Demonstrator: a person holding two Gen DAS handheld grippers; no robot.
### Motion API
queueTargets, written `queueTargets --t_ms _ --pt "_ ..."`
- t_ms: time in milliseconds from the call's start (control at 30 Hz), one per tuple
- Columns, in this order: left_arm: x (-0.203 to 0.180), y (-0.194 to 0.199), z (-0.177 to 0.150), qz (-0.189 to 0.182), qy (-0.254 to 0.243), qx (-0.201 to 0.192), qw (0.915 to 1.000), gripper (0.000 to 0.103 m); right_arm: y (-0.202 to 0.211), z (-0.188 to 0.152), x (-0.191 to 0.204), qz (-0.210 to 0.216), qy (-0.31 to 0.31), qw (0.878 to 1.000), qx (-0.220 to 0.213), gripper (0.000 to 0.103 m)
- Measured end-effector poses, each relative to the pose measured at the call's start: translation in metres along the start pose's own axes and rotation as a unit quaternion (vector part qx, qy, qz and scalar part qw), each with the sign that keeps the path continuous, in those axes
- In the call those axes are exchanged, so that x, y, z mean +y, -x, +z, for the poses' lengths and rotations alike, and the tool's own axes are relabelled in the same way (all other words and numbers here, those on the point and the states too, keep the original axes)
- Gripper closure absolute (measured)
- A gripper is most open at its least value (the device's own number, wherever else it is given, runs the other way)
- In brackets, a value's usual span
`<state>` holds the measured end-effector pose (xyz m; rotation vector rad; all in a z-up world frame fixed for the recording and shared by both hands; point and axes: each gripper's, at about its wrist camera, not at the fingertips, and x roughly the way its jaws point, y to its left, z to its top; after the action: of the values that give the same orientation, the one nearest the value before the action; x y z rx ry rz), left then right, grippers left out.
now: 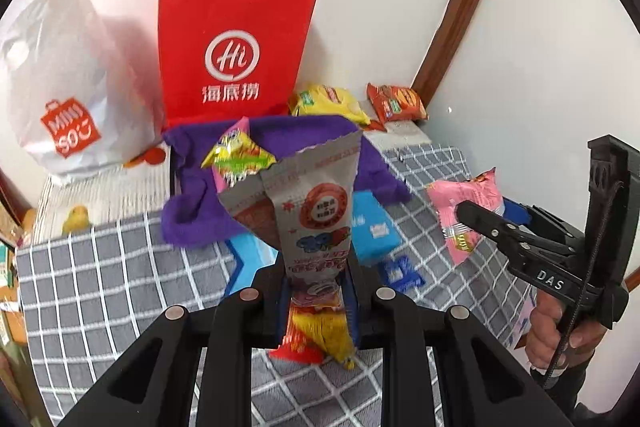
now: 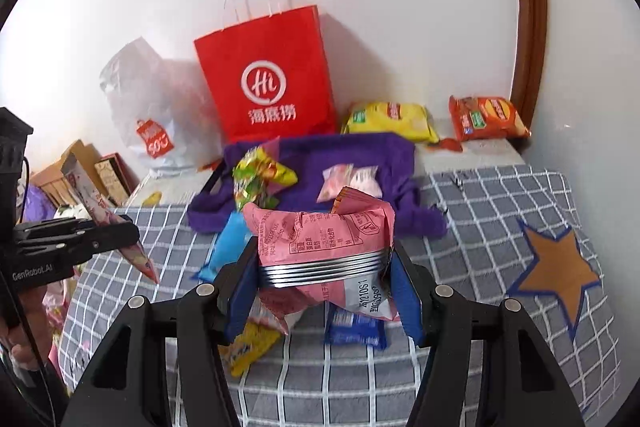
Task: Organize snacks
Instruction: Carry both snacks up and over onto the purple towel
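Evidently midway: the left tool [image 1: 316,291] clamps a silver packet [image 1: 308,203], the right tool [image 2: 320,279] a pink packet [image 2: 320,239], while several snacks lie on the bed [image 2: 500,195].

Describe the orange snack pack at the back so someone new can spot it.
Start at the red paper bag standing against the wall. To its right lie two packs: a yellow snack pack, then the orange snack pack, by the brown wooden trim. It is the rightmost pack and the only orange one there.
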<state>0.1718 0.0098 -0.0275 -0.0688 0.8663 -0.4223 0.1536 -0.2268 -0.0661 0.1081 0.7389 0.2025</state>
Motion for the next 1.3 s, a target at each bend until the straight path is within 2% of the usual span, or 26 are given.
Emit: queueTargets --t_ms 333,733,900,1033,1200,1300 --pt "0.012 -0.016 0.053 0.025 -0.003 -0.009 0.9997 0.082 -0.027 0.058 0.002 0.001 0.007 1.000 -0.018 0.043" --pt "0.045 -0.056 0.114 0.050 0.003 -0.016 0.9986 0.082 -0.093 0.124 0.018 0.022 0.021 0.999 -0.018 0.043" --pt "0.061 -0.080 0.121 0.051 0.012 -0.011 0.9986 0.082 -0.121 0.141 0.028 0.025 0.038 0.999 -0.016 0.043" --pt "0.078 -0.108 0.115 0.066 0.017 0.019 0.9975 0.082 -0.146 0.142 0.022 0.012 0.048 0.999 -0.010 0.043" --pt "0.095 -0.117 0.115 0.065 0.036 0.028 0.9968 0.082 -0.180 0.135 0.011 0.019 0.046 0.998 0.027 0.043" --pt "0.099 -0.119 0.114 0.067 0.043 0.030 0.9963 0.082 -0.191 0.132 0.007 0.009 0.043 0.998 0.045 0.043"
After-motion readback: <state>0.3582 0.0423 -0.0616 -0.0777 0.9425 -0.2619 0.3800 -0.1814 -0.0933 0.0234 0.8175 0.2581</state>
